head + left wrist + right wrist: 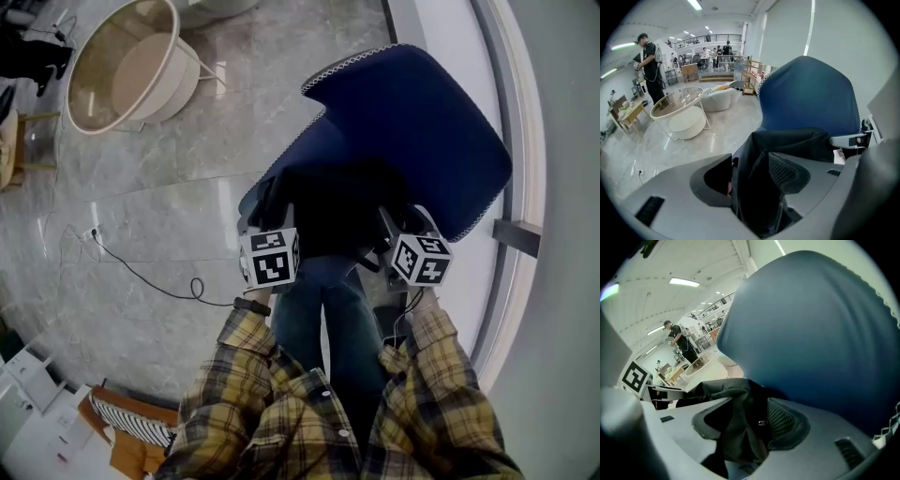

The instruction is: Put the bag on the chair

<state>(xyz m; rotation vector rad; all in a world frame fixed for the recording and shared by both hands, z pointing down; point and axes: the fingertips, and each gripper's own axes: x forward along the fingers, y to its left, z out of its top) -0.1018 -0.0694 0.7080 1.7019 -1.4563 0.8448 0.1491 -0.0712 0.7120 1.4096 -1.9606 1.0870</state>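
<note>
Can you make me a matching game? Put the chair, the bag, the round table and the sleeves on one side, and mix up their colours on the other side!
Things:
1. chair
2. bag
3. table
4. sleeves

Colours:
A. black
B. yellow checks
C. cream
D. blue

Pairs: 1-D, 2-A, 3-C, 4-B
</note>
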